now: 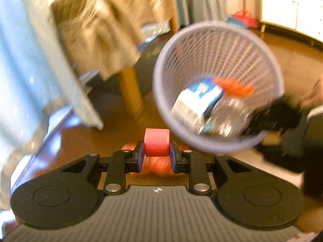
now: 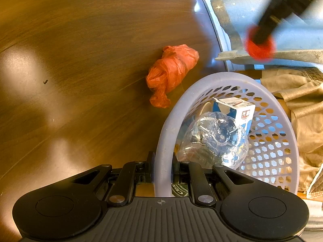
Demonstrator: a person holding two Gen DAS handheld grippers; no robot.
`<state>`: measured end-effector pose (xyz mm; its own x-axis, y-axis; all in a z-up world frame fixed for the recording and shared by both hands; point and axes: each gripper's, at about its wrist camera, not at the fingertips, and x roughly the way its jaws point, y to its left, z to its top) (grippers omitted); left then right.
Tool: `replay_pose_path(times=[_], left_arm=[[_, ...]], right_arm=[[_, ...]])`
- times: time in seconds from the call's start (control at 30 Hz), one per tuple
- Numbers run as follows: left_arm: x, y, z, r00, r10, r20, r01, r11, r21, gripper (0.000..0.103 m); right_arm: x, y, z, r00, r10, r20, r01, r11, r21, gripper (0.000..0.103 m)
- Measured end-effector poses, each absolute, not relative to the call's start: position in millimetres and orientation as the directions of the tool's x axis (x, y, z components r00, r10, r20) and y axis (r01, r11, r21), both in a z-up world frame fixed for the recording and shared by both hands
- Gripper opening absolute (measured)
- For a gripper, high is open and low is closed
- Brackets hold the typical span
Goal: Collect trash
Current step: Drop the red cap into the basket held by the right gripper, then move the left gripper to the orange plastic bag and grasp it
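Observation:
My left gripper point(image 1: 157, 148) is shut on a red bottle cap point(image 1: 157, 141), just left of the near rim of a lavender mesh basket point(image 1: 161, 66). The tilted basket holds a blue-and-white carton point(image 1: 199, 100) and a crushed clear bottle point(image 1: 228, 113). My right gripper point(image 2: 163, 167) is shut on the basket point(image 2: 222, 76) at its near rim. The right wrist view shows the carton point(image 2: 236, 109) and the clear bottle point(image 2: 216, 139) inside. A crumpled orange plastic bag point(image 2: 171, 72) lies on the wooden table point(image 2: 80, 50) beside the basket. The left gripper point(image 2: 262, 38) with the cap point(image 2: 252, 50) is blurred at top right.
Beige cloth point(image 2: 302, 104) and blue fabric point(image 2: 252, 0) lie beyond the table's right edge. A wooden leg point(image 1: 129, 88), beige cloth point(image 1: 105, 26), a red object point(image 1: 245, 17) on the floor and white cabinets point(image 1: 290, 6) appear in the left wrist view.

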<state>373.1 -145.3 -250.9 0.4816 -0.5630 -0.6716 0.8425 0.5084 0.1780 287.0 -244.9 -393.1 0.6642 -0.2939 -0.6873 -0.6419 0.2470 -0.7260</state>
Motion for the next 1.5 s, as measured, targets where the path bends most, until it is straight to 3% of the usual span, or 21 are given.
replay_pose_path(times=[0.43, 0.47, 0.5, 0.53, 0.57, 1.07, 1.2, 1.23, 1.5], left_arm=[[363.9, -242.2, -219.8, 0.395, -0.691, -0.606, 0.91, 0.387, 0.151, 0.022], [365.1, -248.7, -220.6, 0.386, -0.7, -0.601, 0.913, 0.385, 0.137, 0.025], [366.1, -255.7, -222.0, 0.383, -0.706, -0.595, 0.913, 0.386, 0.13, 0.045], [366.8, -260.2, -223.2, 0.387, -0.71, -0.589, 0.912, 0.39, 0.13, 0.052], [367.7, -262.0, -223.6, 0.386, -0.718, -0.579, 0.913, 0.389, 0.127, 0.054], [395.2, -193.5, -238.3, 0.488, -0.621, -0.613, 0.842, 0.52, 0.144, 0.053], [405.4, -162.6, -256.5, 0.523, -0.559, -0.643, 0.807, 0.568, 0.162, 0.053], [408.4, -154.6, -262.8, 0.529, -0.539, -0.655, 0.797, 0.581, 0.166, 0.053], [424.6, -117.0, -317.0, 0.503, -0.44, -0.744, 0.751, 0.649, 0.124, 0.055]], right_arm=[[286.0, -243.2, -396.4, 0.662, -0.289, -0.692, -0.645, 0.251, -0.722, 0.01], [286.6, -242.8, -396.8, 0.661, -0.289, -0.693, -0.646, 0.251, -0.721, 0.01], [285.2, -242.3, -396.7, 0.659, -0.289, -0.694, -0.646, 0.254, -0.72, 0.01], [285.4, -242.2, -396.5, 0.659, -0.288, -0.695, -0.646, 0.256, -0.719, 0.01], [285.6, -242.2, -396.2, 0.659, -0.288, -0.695, -0.645, 0.258, -0.719, 0.01], [285.9, -241.2, -397.2, 0.662, -0.3, -0.687, -0.635, 0.262, -0.727, 0.01], [291.9, -246.6, -395.9, 0.664, -0.314, -0.678, -0.622, 0.27, -0.734, 0.009], [293.5, -248.6, -396.2, 0.662, -0.32, -0.678, -0.62, 0.273, -0.735, 0.004], [298.9, -259.9, -400.1, 0.653, -0.341, -0.676, -0.621, 0.271, -0.736, 0.002]])
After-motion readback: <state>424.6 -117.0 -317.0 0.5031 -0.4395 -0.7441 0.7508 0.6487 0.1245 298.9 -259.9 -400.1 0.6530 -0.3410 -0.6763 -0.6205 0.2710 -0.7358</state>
